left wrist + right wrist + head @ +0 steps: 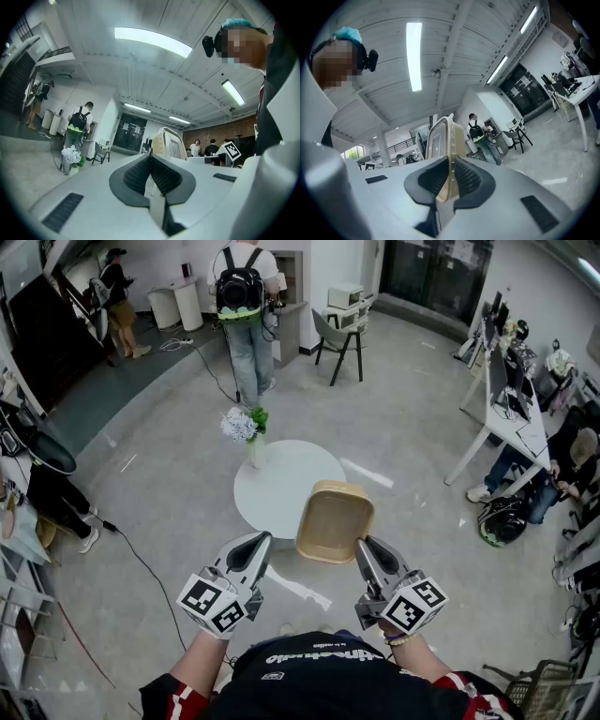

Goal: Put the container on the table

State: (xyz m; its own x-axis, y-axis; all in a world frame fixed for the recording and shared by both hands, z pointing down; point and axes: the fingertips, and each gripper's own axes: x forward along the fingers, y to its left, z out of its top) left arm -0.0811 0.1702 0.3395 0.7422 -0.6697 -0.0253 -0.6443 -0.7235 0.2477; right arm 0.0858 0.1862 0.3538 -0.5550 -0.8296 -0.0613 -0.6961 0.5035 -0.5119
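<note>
Jaws of the right gripper (366, 549) were clamped on the rim of the tan container (334, 519), which was held tilted on edge in the air just ahead of them, over the near side of the round white table (281, 486). The left gripper (258, 545), level beside it, had its jaws pressed together on nothing. Ahead of both, a vase of flowers (249, 432) stood at the table's far left edge, with a person with a backpack (246, 315) and a chair (339, 338) well beyond.
</note>
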